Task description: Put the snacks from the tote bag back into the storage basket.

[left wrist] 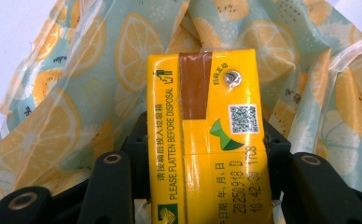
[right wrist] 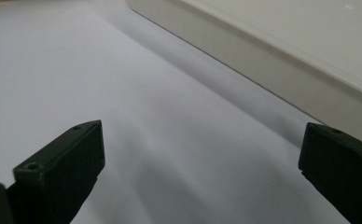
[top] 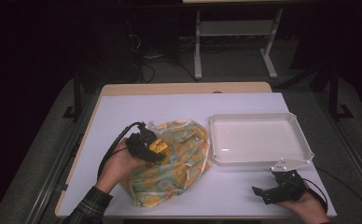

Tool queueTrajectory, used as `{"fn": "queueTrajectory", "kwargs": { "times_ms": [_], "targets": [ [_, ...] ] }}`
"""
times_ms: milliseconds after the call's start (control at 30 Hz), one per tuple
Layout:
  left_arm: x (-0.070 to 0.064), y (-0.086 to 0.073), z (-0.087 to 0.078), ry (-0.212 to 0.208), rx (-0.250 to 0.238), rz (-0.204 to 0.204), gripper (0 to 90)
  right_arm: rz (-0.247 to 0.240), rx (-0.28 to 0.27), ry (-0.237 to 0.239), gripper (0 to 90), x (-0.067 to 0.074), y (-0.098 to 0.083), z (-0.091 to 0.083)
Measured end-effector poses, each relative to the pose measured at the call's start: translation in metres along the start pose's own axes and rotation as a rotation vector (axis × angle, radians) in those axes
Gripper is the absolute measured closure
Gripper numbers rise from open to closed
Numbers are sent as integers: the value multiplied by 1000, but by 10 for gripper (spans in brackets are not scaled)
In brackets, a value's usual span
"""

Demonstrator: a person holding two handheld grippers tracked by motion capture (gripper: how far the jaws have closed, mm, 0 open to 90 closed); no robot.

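A yellow drink carton [left wrist: 202, 130] with a brown tape strip and a QR code stands between the black jaws of my left gripper [left wrist: 207, 137], whose pads press on its two sides. In the high view the left gripper [top: 153, 151] holds the carton [top: 160, 147] over a crumpled lemon-print bag [top: 181, 161] at the table's front middle. The bag [left wrist: 100, 70] spreads out behind the carton in the left gripper view. My right gripper [top: 265, 186] rests at the front right, jaws wide apart with nothing between them [right wrist: 202, 154].
A shallow white tray [top: 263, 115] lies right of the bag, just beyond the right gripper; its near wall [right wrist: 272, 51] crosses the right gripper view. A white sheet [top: 170, 107] covers the wooden table. Dark floor and a desk frame lie beyond the far edge.
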State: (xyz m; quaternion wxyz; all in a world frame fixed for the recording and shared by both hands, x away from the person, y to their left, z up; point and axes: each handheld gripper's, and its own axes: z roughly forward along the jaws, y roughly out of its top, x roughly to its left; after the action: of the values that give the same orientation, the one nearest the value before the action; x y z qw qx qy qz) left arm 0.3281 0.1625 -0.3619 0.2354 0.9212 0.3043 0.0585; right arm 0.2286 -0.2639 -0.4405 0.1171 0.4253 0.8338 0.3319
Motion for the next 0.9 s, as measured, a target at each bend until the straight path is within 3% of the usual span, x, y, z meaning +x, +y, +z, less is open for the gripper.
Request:
{"fn": "queueTrajectory", "kwargs": {
  "times_ms": [267, 900],
  "targets": [
    [2, 5, -5, -13, -14, 41, 517, 13, 3, 15, 0, 2, -1, 0],
    [8, 30, -30, -65, -42, 89, 517, -2, -8, 16, 0, 3, -1, 0]
  ]
}}
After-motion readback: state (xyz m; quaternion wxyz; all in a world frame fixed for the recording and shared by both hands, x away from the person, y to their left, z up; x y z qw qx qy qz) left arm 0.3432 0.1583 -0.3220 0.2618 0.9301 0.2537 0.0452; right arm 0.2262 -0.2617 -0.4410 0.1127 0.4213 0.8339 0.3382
